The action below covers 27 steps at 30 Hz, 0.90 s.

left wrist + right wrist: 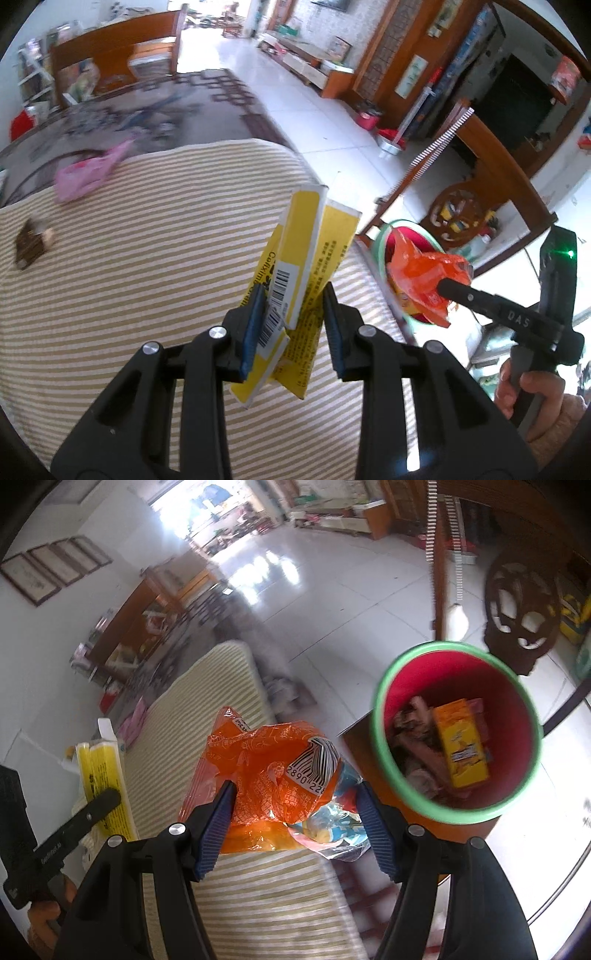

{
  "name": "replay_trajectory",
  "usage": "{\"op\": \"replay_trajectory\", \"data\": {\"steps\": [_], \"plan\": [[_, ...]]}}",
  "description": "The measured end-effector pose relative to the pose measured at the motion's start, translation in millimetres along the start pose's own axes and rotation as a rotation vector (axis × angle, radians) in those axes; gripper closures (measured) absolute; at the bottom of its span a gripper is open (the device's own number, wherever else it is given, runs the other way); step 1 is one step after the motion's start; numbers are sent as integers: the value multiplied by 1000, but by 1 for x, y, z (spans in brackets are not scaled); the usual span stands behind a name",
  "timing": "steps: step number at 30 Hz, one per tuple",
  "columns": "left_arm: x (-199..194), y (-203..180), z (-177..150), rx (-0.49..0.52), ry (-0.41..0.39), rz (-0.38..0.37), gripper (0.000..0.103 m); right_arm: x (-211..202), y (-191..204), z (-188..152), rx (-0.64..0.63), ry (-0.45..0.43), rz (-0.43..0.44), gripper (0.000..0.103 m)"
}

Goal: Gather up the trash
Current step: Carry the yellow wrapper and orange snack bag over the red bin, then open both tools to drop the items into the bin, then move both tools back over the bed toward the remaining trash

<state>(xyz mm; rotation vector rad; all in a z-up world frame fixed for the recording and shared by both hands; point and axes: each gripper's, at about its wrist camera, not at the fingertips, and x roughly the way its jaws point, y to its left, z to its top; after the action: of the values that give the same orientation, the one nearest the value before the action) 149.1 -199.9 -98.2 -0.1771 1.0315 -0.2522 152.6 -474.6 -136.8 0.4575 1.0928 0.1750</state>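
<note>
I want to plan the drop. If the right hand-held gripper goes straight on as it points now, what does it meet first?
Probably the striped cushion under the held orange wrapper; the bin sits right of that line. Depth is unclear.

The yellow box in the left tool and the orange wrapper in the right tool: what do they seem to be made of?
Yellow box: probably thin printed cardboard; it is flattened, with straight edges, sharp folds and a matte face carrying a barcode.
Orange wrapper: likely thin plastic film; it is crumpled, glossy and partly translucent, with bright glints along its creases.
</note>
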Motion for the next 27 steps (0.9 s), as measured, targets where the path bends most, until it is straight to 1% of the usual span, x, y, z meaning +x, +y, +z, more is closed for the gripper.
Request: {"op": "replay_trajectory", "data": {"steps": [5, 6, 9, 12, 13, 14, 16, 18, 21, 24, 27], "plan": [[36, -62, 14, 103, 55, -103, 73, -23, -51, 20, 91, -56, -42, 38], [43, -74, 16, 123, 63, -118, 73, -28, -65, 24, 121, -67, -53, 38], [69, -110, 22, 188, 98, -155, 73, -35, -91, 33, 170, -85, -73, 38], [90, -141, 27, 233, 122, -183, 70, -44, -111, 44, 197, -108, -90, 38], [96, -151, 29, 250, 126, -190, 66, -45, -115, 47, 198, -113, -96, 36], [100, -156, 30, 259, 129, -195, 53, -46, -120, 51, 199, -118, -101, 34], [103, -160, 31, 261, 122, -202, 38, -46, -127, 56, 208, -121, -97, 31], [104, -160, 28, 251, 126, -207, 37, -44, -135, 59, 225, -127, -101, 27], [105, -146, 27, 229, 129, -175, 37, -41, -139, 58, 245, -128, -94, 26], [93, -111, 26, 170, 98, -112, 34, -34, -135, 57, 236, -109, -79, 26], [74, -56, 25, 89, 62, -3, 32, -25, -121, 53, 212, -87, -67, 26]]}}
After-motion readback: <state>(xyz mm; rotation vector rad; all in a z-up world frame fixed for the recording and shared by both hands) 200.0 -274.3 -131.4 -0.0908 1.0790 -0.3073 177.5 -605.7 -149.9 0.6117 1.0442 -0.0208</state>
